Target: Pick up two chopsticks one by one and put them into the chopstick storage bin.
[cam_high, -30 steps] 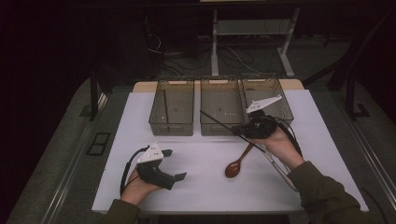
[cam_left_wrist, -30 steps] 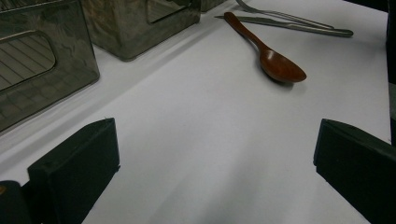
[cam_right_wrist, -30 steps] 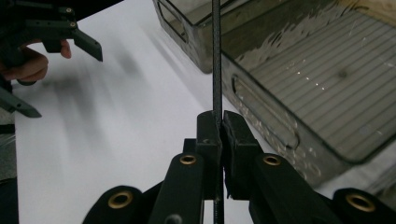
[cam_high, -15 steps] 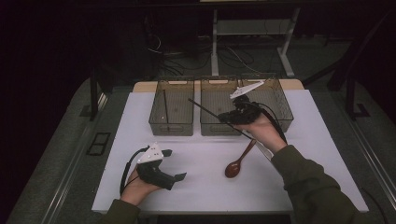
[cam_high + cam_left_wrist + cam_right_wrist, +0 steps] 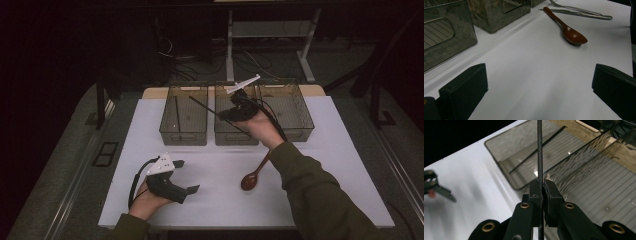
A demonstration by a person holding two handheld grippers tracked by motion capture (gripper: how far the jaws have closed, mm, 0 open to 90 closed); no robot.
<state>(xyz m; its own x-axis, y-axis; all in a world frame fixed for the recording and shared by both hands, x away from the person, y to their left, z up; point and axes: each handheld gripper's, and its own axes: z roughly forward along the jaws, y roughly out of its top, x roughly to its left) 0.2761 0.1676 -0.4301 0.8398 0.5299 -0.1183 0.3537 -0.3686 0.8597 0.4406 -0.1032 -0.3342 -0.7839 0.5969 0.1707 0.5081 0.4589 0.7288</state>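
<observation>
My right gripper (image 5: 222, 116) hangs over the middle smoked bin (image 5: 226, 138), shut on a thin black chopstick (image 5: 204, 105) that slants up and left over the left bin (image 5: 183, 134). In the right gripper view the jaws (image 5: 542, 187) pinch that chopstick (image 5: 539, 150), which stands straight up from them. A second black chopstick (image 5: 537, 152) lies inside the left bin (image 5: 499, 152). My left gripper (image 5: 187, 176) rests on the white mat at the front left, open and holding nothing (image 5: 539, 87). A brown wooden spoon (image 5: 252, 177) lies on the mat below the right forearm.
A third smoked bin (image 5: 296, 114) stands at the back right. In the left gripper view the spoon (image 5: 571, 33) lies ahead, with a metal fork and knife (image 5: 580, 12) beyond it. The white mat (image 5: 220, 200) ends near the person's edge.
My right gripper has carried the chopstick up and to the left, from beside the spoon to above the middle bin. The left gripper has stayed put.
</observation>
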